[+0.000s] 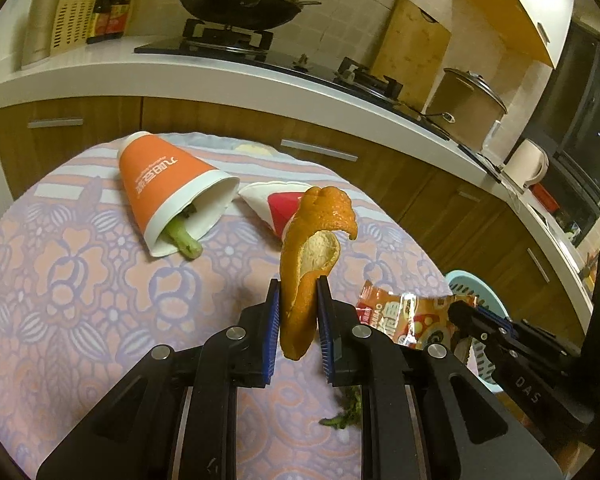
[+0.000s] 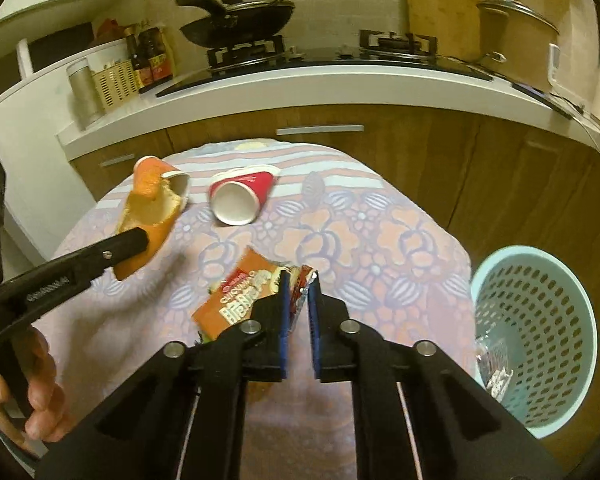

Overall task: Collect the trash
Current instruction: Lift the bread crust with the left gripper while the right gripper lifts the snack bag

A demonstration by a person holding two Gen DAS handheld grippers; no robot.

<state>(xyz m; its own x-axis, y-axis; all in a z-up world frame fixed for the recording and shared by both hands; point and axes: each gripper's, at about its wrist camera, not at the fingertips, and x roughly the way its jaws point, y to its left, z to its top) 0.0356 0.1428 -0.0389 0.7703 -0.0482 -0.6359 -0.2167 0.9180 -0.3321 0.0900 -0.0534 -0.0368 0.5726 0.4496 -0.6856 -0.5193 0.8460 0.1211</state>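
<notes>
The curled orange citrus peel [image 1: 312,264] was clamped between the pads of the left gripper [image 1: 299,312], above the flowered tablecloth [image 1: 80,280]. The crinkled orange snack wrapper [image 2: 240,296] was pinched only at its edge by the right gripper [image 2: 299,300], so it was judged likely to slip free before the pale blue perforated plastic basket [image 2: 540,320] beside the table was reached.
</notes>
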